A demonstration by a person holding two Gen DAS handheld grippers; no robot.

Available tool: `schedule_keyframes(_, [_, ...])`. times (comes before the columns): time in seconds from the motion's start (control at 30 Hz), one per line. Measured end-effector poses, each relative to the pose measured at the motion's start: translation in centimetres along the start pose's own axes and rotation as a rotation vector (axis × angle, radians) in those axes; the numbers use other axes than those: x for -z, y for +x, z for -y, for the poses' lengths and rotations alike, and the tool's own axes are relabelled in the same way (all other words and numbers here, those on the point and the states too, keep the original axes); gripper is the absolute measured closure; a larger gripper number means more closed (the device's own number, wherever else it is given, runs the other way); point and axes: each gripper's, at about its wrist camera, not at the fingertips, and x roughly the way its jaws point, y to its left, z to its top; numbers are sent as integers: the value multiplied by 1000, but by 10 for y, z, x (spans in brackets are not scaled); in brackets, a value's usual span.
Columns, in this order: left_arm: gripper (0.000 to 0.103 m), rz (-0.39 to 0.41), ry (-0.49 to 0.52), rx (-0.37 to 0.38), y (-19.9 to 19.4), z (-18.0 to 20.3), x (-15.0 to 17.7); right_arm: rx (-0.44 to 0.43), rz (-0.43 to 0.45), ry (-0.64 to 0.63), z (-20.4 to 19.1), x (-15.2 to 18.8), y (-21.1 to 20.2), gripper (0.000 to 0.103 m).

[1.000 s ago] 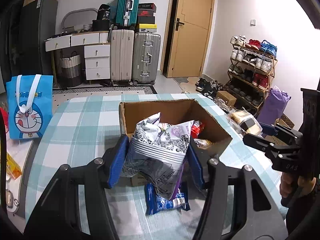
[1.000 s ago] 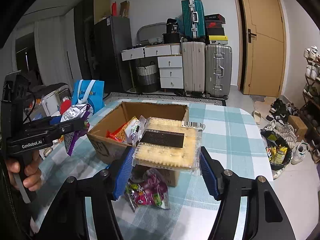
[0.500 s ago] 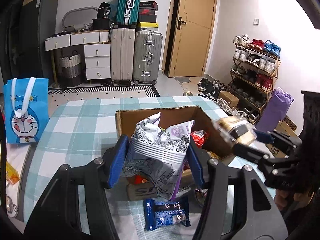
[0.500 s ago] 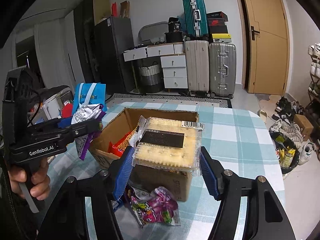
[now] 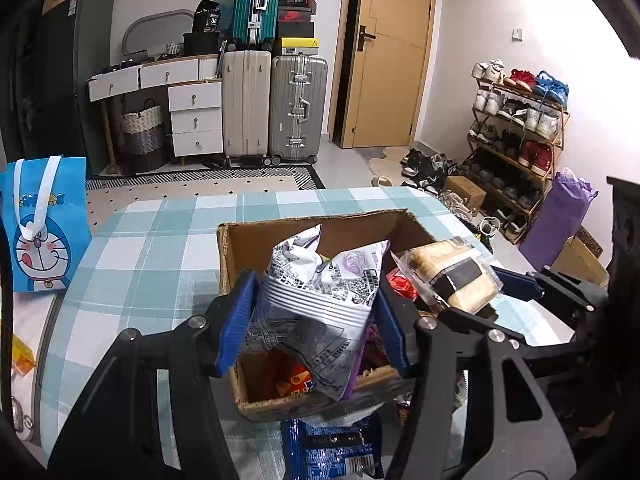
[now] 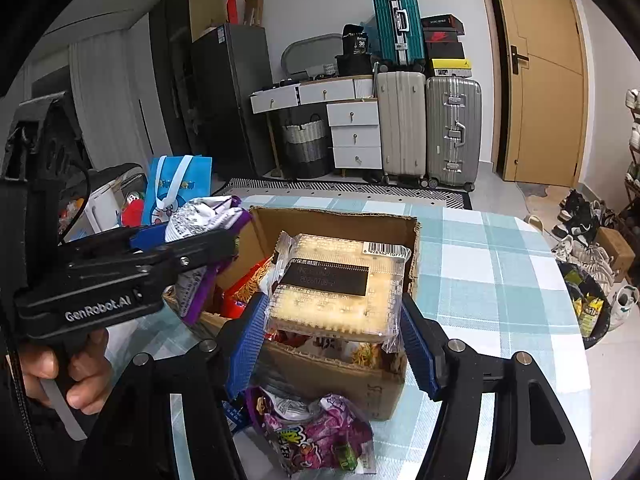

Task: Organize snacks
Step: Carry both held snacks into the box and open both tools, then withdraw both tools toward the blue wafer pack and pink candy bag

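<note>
Change: over 1 second both tools carried their loads from short of the cardboard box to above it.
Left tool: clamped on printed snack bag.
Right tool: clamped on cracker pack.
Meaning: likely ready to drop both inside.

Box is rough matt cardboard with ragged edges. Snack bag is crinkly glossy foil, cracker pack clear shiny plastic. Tablecloth looks like soft matt cloth.

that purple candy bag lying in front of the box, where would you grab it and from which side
Grip the purple candy bag across its puffy middle, coming straight down from above. It lies flat on the checked table against the cardboard box, so a side approach is blocked there, and the crinkled film should pinch easily.
</note>
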Motion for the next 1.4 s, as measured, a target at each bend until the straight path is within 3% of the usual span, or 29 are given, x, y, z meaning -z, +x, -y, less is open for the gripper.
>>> schedule_keyframes(0.5, [50,-30,18,-9,50,4,-6,19,-34,-50,2,0,28,38])
schedule_keyframes(0.93, [50,-38,32,-12,63,0,-9,17,-52,-76,-2,-2,36,34])
schedule_keyframes(1.03, [37,-41,26,9,54,-1,-8,-25,-31,-44,2,-2,27,25])
schedule_keyframes(1.1, [21,-33,18,5,46,-5,-5,-39,-31,-46,4,0,20,20])
schedule_keyframes(1.2, [18,-21,15,14,29,-8,2,-7,-13,-52,4,6,5,3])
schedule_keyframes(1.4, [1,8,-30,20,-4,-16,20,35,-14,-32,10,22,-18,1])
